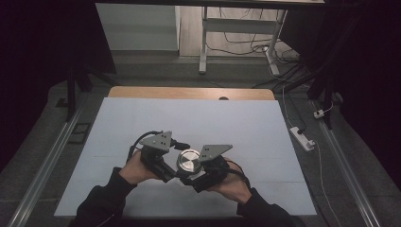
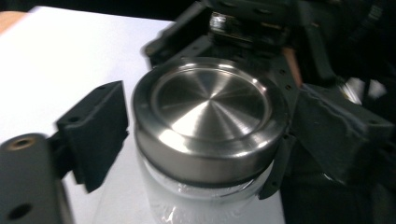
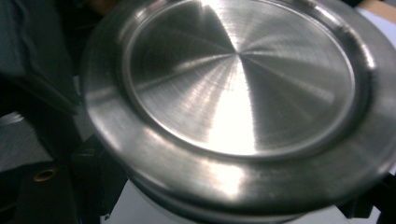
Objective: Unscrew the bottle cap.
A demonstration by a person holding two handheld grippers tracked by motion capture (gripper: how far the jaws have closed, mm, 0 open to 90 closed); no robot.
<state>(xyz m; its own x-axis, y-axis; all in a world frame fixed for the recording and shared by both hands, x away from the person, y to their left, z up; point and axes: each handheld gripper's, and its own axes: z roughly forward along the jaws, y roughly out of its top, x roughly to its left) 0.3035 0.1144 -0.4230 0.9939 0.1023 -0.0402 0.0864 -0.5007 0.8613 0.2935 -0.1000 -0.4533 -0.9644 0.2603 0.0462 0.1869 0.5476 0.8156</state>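
Near the front edge of the white table (image 1: pixel 198 118), a clear jar (image 2: pixel 187 205) with a brushed steel lid (image 2: pixel 210 116) is sitting between the person's two grippers. The right gripper (image 1: pixel 196 178) is clamping with its jaws drawn in as far as they go, apparently low on the jar, though the contact itself is hidden under the lid's rim in the right gripper view. The left gripper (image 1: pixel 176 171) is standing partly open around the lid: its left jaw is hanging clear with white table showing in the gap, while the other jaw is lying close against the rim, and whether it is touching cannot be told. The main risk here is that the left jaws are closing off-centre, so that one pad is pushing the lid sideways before the other arrives, tilting the jar in the right gripper's hold. The smooth metal rim is also offering little purchase, so a light squeeze is likely to be slipping round it. With the two grippers crowded so tightly together, their bodies are at risk of knocking.
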